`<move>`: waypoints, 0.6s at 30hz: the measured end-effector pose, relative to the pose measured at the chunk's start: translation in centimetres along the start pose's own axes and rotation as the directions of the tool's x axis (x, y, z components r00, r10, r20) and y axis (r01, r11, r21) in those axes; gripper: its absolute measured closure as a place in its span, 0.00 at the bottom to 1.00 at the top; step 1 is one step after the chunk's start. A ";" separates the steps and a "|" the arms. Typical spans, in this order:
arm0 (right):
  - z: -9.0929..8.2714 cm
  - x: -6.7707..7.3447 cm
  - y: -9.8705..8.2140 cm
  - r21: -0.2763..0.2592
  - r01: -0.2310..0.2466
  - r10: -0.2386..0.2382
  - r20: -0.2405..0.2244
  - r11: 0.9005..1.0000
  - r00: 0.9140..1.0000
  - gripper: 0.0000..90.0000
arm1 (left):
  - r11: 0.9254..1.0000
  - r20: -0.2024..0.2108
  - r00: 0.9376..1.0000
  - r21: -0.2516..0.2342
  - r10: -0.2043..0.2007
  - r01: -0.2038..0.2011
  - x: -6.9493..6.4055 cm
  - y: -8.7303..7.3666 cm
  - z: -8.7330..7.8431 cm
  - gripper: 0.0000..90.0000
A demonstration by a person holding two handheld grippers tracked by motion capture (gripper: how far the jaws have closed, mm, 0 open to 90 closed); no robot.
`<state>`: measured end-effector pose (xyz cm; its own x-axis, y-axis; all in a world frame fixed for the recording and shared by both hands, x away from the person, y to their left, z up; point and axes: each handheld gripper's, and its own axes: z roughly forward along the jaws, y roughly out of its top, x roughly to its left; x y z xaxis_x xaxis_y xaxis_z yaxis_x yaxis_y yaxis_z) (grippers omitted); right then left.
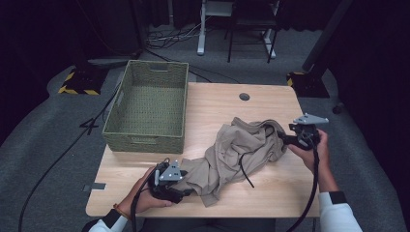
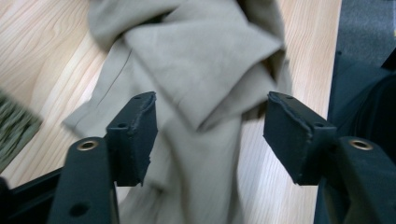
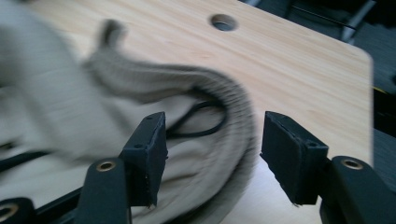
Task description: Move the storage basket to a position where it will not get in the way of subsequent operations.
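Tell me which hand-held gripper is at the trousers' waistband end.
The right hand-held gripper: the beige trousers' ribbed waistband and black drawstring lie before it.

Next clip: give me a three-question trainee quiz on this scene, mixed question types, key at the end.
1. True or false: the beige garment lies inside the woven basket.
2. The left gripper has its jaws: A) clamped on cloth, B) apart with cloth between them, C) closed with no cloth between them.
3. What dark thing trails across the garment?

Key: 1 false, it lies on the table. 2 B. 3 a black drawstring.
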<state>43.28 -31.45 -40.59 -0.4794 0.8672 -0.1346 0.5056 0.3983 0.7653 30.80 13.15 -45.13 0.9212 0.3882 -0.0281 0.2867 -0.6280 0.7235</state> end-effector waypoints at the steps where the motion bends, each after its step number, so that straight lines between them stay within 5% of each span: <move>1: -0.8 0.7 -0.5 -0.012 0.002 -0.003 -0.024 1.000 1.000 0.44 | 1.000 0.001 1.000 0.002 0.005 -0.005 -0.2 0.2 0.4 0.37; 4: -2.0 2.6 -2.5 -0.031 0.038 -0.041 -0.082 0.999 0.996 0.41 | 0.999 -0.010 1.000 0.040 0.022 -0.022 -0.6 0.5 1.8 0.37; 8: -1.9 4.4 -5.4 0.023 0.058 -0.056 -0.074 0.998 0.996 0.37 | 0.997 0.005 1.000 0.070 0.021 -0.021 -0.6 0.5 3.4 0.45; 14: -0.4 3.7 -6.9 0.052 0.006 -0.003 -0.060 0.999 0.998 0.30 | 0.988 0.017 0.997 0.132 0.075 -0.076 -0.4 0.8 4.7 0.75; 18: 1.2 3.3 -6.7 0.073 0.018 -0.017 -0.017 0.997 1.000 0.33 | 0.983 0.032 0.994 0.151 0.100 -0.104 -0.3 1.1 5.0 0.89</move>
<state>39.13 -30.89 -46.93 -0.5003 0.8550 -0.1369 0.5477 0.4350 0.7147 32.19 8.94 -47.80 0.9533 0.3013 0.0225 0.2258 -0.7598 0.6097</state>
